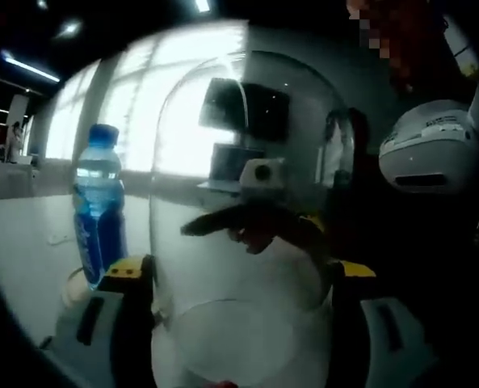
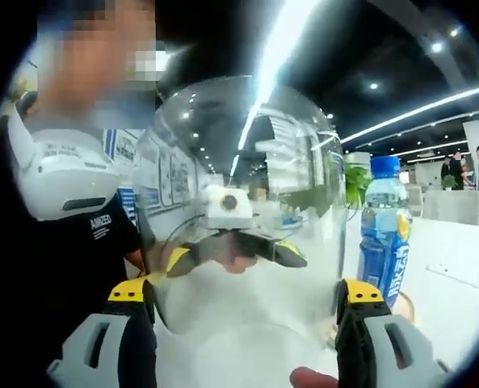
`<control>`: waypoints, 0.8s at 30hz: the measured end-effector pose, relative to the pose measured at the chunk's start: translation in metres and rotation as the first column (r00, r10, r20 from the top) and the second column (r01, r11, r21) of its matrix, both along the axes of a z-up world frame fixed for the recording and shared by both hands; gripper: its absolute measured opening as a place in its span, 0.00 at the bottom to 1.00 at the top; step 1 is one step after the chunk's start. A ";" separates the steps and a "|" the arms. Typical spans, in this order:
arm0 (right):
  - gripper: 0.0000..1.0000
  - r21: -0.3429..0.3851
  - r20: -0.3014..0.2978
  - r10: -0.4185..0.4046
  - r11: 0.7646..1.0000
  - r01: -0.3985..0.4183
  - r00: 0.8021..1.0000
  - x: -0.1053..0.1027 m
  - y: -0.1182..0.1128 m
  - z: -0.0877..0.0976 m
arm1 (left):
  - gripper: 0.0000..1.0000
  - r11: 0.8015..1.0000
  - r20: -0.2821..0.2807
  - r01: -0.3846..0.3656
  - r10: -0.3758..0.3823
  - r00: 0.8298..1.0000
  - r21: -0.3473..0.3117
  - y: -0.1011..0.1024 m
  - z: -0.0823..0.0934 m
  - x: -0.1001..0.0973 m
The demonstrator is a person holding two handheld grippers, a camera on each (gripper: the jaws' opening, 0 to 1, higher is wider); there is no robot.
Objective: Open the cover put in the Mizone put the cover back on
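the clear domed glass cover [image 1: 247,210] sits clamped between both the left gripper [image 1: 243,279] and right gripper [image 2: 247,295], lifted beside the blue mizone bottle [image 1: 99,202] on the white table [image 1: 21,242]; best kept level while lifting.

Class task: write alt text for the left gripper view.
A clear dome cover sits clamped between the left gripper's yellow-tipped jaws. A blue Mizone bottle stands on the white table beside it; the right gripper shows through the plastic.

Clear cover [image 1: 247,202] between jaws, bottle [image 1: 99,206] beside
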State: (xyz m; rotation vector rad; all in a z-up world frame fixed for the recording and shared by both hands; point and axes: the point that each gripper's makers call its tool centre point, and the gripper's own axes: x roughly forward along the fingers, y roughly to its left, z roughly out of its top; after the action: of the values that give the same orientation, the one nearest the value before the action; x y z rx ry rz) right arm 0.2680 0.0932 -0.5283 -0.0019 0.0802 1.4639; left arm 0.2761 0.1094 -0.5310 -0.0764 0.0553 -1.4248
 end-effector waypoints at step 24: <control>0.90 -0.006 0.003 0.003 1.000 -0.003 1.000 0.003 0.003 -0.004 | 0.81 1.000 0.014 0.004 -0.004 1.000 -0.019 -0.010 0.001 0.004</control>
State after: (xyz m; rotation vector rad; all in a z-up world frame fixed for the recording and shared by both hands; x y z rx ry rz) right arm 0.2707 0.0959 -0.5324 -0.0090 0.0825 1.4662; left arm 0.2805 0.0997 -0.5301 -0.0819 0.0299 -1.4296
